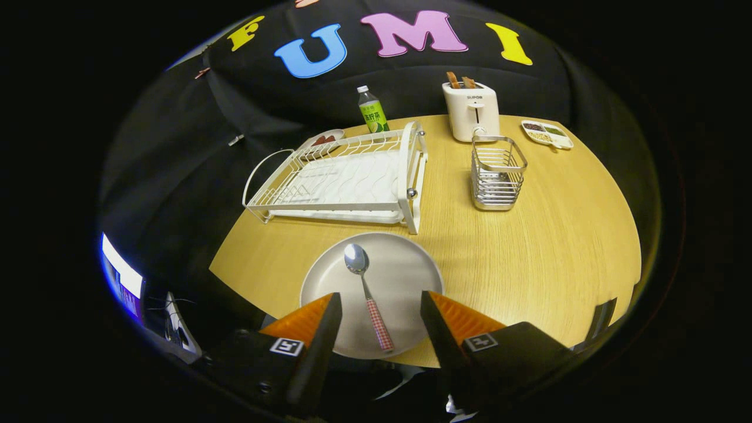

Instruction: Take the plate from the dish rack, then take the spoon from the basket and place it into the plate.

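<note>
A pale grey round plate [405, 276] lies flat on the wooden table [558, 252] near its front edge, just ahead of my fingers. A spoon [367, 294] with a shiny bowl and a red checked handle rests in the plate, bowl pointing away from me. My gripper [380, 305] hovers above the plate's near half, open, with the spoon's handle in the gap between the fingers and touching neither. Beyond the plate stands the white wire dish rack [341, 179], holding no dishes. To its right is the metal wire basket [497, 173].
A white toaster [472, 110] with toast stands at the back of the table. A green-labelled bottle [372, 110] is behind the rack, a small divided dish [546, 133] sits at the back right, and a small plate [324, 140] shows behind the rack's left.
</note>
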A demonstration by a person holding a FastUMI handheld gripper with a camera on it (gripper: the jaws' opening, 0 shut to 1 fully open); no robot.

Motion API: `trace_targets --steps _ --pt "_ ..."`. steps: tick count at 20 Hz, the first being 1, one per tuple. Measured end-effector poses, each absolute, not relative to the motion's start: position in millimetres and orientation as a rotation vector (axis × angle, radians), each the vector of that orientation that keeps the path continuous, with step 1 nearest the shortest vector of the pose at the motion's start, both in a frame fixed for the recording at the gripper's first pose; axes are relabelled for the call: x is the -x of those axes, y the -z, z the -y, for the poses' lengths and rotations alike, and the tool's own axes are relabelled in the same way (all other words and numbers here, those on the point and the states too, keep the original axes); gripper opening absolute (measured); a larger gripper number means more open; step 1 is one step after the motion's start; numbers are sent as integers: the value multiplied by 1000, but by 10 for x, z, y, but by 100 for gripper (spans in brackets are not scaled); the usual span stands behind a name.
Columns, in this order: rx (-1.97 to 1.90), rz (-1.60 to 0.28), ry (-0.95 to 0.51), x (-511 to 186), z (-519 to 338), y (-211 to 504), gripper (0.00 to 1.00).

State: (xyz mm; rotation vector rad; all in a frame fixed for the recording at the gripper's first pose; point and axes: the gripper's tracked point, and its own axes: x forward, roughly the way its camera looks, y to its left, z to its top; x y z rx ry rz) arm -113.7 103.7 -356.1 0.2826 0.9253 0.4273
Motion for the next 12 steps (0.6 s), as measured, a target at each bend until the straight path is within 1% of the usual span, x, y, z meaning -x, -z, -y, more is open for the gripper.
trace_targets --steps 1,2,3,7,10,12 --pt "-284 -924 -425 1140 -1014 3545 94" --pt "-282 -924 -417 1135 -996 3543 100" --pt "-285 -925 -412 1130 -981 3538 98" --pt "-292 -916 -387 1067 -915 3457 99" --pt "-305 -875 -362 902 -835 3207 99" --pt "-337 -826 -347 738 -772 2914 99"
